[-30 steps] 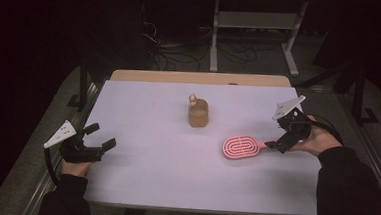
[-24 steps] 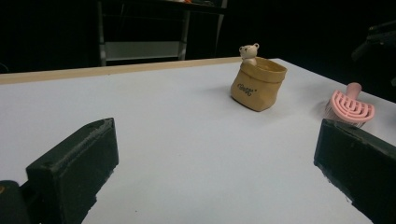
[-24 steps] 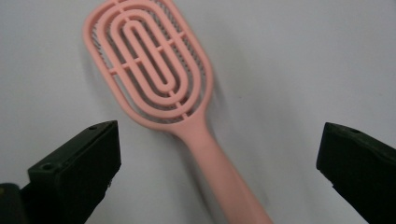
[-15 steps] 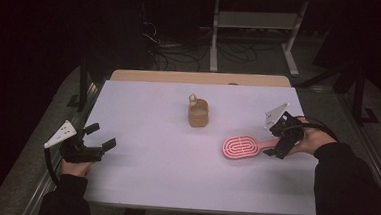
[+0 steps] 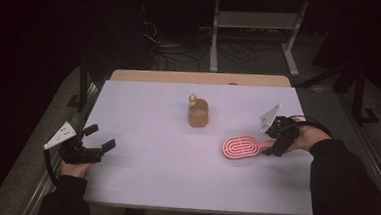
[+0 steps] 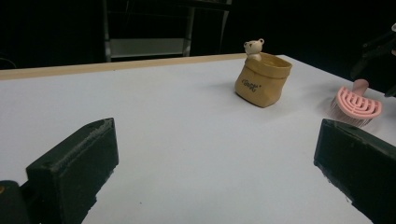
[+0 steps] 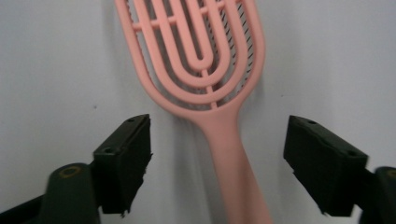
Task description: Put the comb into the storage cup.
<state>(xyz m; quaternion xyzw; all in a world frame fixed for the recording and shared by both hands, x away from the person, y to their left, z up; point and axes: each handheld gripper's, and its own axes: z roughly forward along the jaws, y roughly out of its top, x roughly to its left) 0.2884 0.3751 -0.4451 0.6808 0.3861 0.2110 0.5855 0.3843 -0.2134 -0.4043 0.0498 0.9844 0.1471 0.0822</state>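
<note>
brush point(image 7: 205, 70) head and handle end cropped

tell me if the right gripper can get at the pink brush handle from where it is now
Probably yes: the right gripper stands open with the pink brush handle between its jaws, nothing in between.

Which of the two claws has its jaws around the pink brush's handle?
The right claw: its open jaws flank the brush handle. The left claw sits apart.

A white-topped table point(image 5: 148, 185) carries a pink hairbrush point(image 5: 241, 146) and what looks like a small tan bear-topped pouch point(image 5: 198, 113), well apart.
</note>
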